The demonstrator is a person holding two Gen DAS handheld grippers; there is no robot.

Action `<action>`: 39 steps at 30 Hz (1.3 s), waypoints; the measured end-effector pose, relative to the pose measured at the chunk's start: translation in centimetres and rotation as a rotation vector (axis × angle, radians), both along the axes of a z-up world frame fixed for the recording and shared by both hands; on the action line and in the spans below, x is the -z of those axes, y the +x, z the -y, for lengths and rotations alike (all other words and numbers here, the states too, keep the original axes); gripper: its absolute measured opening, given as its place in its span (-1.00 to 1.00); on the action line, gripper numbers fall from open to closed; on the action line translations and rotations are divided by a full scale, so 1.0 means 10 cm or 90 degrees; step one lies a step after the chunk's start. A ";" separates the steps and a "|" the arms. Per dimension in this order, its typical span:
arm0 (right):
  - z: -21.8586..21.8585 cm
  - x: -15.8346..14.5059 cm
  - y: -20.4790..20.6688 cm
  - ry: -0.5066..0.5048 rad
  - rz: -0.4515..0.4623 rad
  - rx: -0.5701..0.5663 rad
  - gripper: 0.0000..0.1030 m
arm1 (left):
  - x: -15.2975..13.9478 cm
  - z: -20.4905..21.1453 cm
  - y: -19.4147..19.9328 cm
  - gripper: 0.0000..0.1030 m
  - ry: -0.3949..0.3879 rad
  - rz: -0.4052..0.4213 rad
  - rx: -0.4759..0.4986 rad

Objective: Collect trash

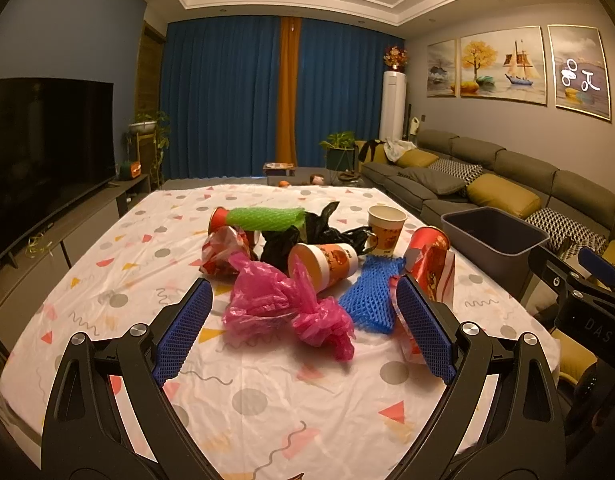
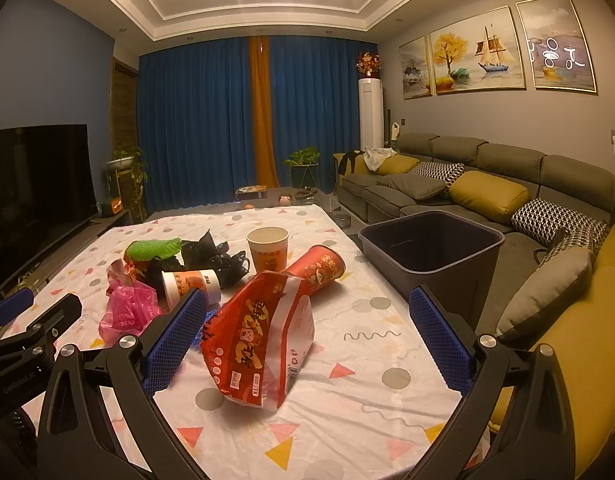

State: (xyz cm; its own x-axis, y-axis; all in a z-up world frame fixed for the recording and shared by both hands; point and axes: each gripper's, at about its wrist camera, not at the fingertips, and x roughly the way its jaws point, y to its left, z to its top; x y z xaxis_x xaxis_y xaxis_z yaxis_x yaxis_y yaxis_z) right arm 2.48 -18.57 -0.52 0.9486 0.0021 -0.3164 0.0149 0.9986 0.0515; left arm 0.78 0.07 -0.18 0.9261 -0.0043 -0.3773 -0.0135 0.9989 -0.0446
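Note:
Trash lies on the patterned tablecloth (image 1: 267,400). My left gripper (image 1: 303,292) is open, its jaws either side of a crumpled pink plastic bag (image 1: 283,304). Beyond lie a tipped paper cup (image 1: 327,264), blue foam net (image 1: 373,296), black bag (image 1: 307,232), green foam net (image 1: 267,218) and an upright paper cup (image 1: 385,230). My right gripper (image 2: 307,308) is open around a red and white snack bag (image 2: 263,340). A red tube can (image 2: 319,268) lies behind it. The grey trash bin (image 2: 431,248) stands at the table's right edge.
A grey sofa (image 2: 487,184) with yellow and patterned cushions runs along the right wall. A TV (image 1: 43,148) on a low cabinet is at the left. Blue curtains (image 1: 227,96) and potted plants are at the back. The other gripper shows at each view's edge.

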 end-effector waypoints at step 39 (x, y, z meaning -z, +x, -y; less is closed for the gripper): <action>-0.01 0.00 0.03 0.002 -0.001 -0.005 0.91 | 0.00 0.02 0.00 0.78 -0.007 0.006 0.000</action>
State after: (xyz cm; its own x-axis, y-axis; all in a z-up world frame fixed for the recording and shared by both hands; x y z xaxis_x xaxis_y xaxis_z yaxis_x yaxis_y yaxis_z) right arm 2.73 -18.51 -0.55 0.9479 0.0099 -0.3185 0.0079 0.9985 0.0544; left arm 0.73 -0.11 -0.14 0.9295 -0.0082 -0.3687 -0.0133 0.9983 -0.0559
